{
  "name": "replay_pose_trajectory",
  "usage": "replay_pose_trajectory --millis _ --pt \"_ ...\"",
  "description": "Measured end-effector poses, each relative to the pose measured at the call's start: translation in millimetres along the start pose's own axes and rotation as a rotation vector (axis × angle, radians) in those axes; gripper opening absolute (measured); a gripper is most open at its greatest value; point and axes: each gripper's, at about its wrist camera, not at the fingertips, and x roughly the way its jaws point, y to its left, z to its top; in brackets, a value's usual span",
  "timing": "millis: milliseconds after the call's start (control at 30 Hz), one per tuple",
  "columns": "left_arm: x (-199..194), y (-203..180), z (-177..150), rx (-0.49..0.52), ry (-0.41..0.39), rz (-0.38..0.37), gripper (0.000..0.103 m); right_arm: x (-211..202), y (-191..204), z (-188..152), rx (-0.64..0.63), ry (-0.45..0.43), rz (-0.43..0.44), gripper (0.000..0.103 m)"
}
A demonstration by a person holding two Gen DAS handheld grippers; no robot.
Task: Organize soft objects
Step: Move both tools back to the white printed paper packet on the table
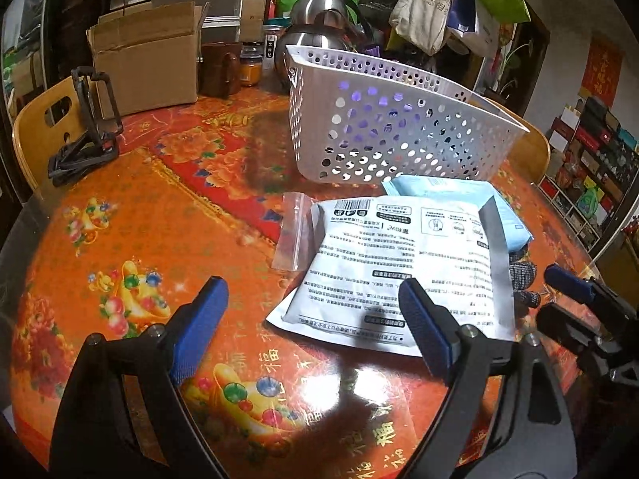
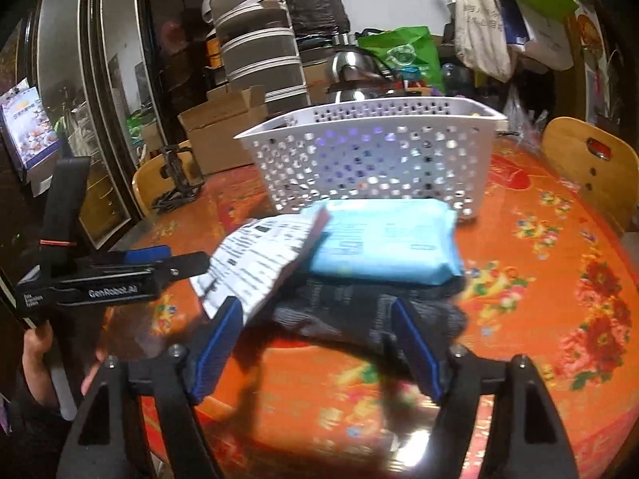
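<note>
landmark: white perforated basket (image 1: 383,119) (image 2: 371,151), upright on the red floral table (image 1: 131,219) (image 2: 539,279). just in front of the basket lies a light blue soft pack (image 1: 515,219) (image 2: 387,243). a white printed pouch (image 1: 403,267) (image 2: 255,259) overlaps that pack on the side nearer the left gripper (image 1: 311,327) (image 2: 120,275). a clear zip bag (image 1: 293,235) sits at the pouch's far-left edge, nearer the basket. a dark knit item (image 1: 523,275) (image 2: 359,311) lies in front of the blue pack, farther from the basket (partly blurred). left gripper: fingers spread, nothing between them. right gripper (image 2: 319,343) (image 1: 575,295): fingers spread on either side of the dark knit item, contact not determinable. cardboard box (image 1: 147,64) stands left of the basket.
</note>
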Motion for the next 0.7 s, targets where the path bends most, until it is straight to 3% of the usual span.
replay_pose_trajectory --millis 200,233,500,700 --pt "1 9 0 -0.025 -0.003 -0.012 0.086 20 20 6 -0.012 0.041 0.046 0.040" --pt "2 10 0 -0.028 -0.001 -0.014 0.086 24 23 7 -0.016 0.048 0.050 0.039" --pt "6 2 -3 0.009 0.001 -0.011 0.086 46 30 14 -0.076 0.100 0.005 0.005" --pt "8 -9 -5 0.049 0.016 -0.024 0.086 37 19 21 -0.128 0.106 -0.042 0.001"
